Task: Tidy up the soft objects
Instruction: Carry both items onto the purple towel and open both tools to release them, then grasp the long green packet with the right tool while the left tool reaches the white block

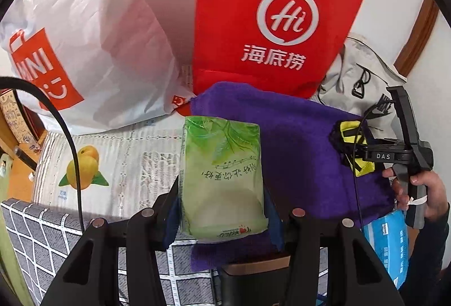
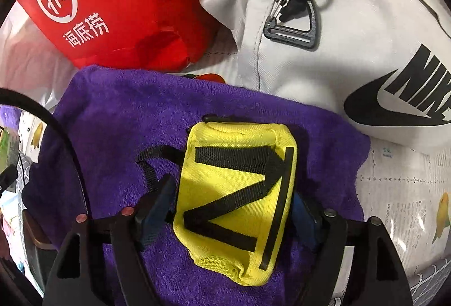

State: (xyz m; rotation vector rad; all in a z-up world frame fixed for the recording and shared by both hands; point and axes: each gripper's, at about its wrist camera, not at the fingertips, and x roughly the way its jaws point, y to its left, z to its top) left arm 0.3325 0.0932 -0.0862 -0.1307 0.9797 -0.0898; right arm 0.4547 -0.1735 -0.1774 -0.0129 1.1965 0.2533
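A green tissue pack (image 1: 222,176) is held off the table with my left gripper (image 1: 222,193) shut on its lower half. Beneath and to its right a purple towel (image 1: 296,142) lies spread on the table. On that towel (image 2: 126,122) rests a yellow pouch with black straps (image 2: 236,193). My right gripper (image 2: 231,193) straddles the pouch, its jaws open and standing slightly off both sides. The left wrist view shows the same pouch (image 1: 355,153) at the right, with the right gripper (image 1: 363,153) over it, held by a person's hand (image 1: 431,193).
A red paper bag (image 1: 267,24) and a white plastic bag (image 1: 98,38) stand behind the towel. A pale sports bag with a black logo (image 2: 352,38) lies at the back right. A blue box (image 1: 389,241) sits near the right edge. A fruit-print cloth (image 1: 112,165) covers the table.
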